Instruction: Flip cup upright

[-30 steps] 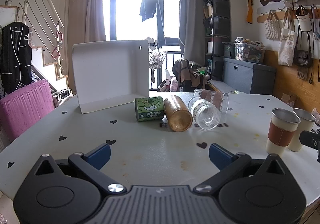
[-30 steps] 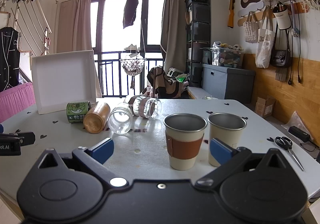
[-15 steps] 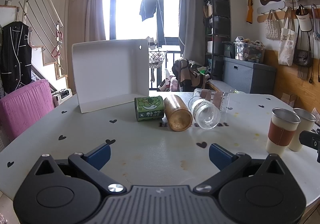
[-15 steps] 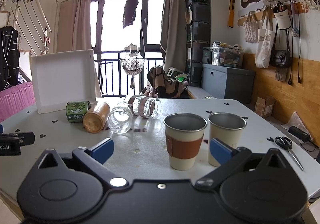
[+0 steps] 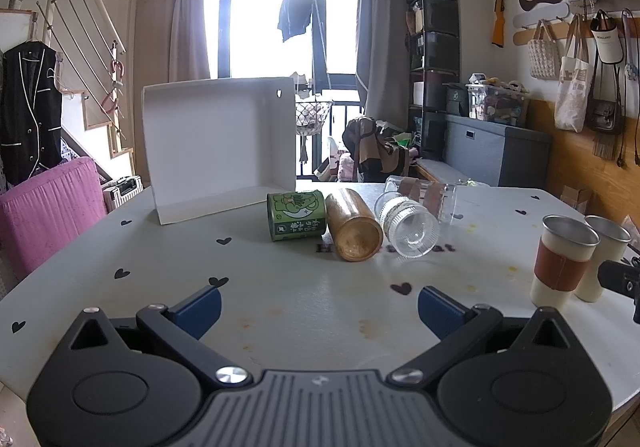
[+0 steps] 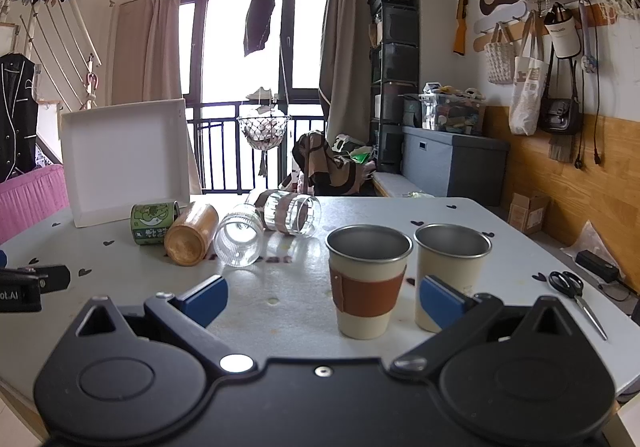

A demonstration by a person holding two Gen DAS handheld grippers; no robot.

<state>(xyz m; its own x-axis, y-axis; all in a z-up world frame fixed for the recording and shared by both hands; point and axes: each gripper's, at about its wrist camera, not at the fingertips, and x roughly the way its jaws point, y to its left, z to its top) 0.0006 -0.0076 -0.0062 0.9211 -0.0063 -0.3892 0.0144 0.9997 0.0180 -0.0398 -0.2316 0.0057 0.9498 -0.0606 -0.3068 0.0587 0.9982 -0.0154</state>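
Note:
Several cups lie on their sides mid-table: a green printed cup (image 5: 296,215) (image 6: 154,222), a gold-brown cup (image 5: 352,225) (image 6: 192,233), a ribbed clear glass (image 5: 408,225) (image 6: 239,237) and a clear glass with brown bands (image 5: 426,195) (image 6: 290,213). Two metal-lined cups stand upright, one with a brown sleeve (image 5: 562,261) (image 6: 368,281), one plain (image 5: 604,257) (image 6: 450,275). My left gripper (image 5: 319,307) is open and empty, well short of the lying cups. My right gripper (image 6: 322,299) is open and empty just before the upright cups.
A white open box (image 5: 218,143) (image 6: 124,157) stands on its side behind the cups. Scissors (image 6: 576,295) and a black adapter (image 6: 596,267) lie at the table's right edge. A pink chair (image 5: 44,215) stands left of the table (image 5: 300,287).

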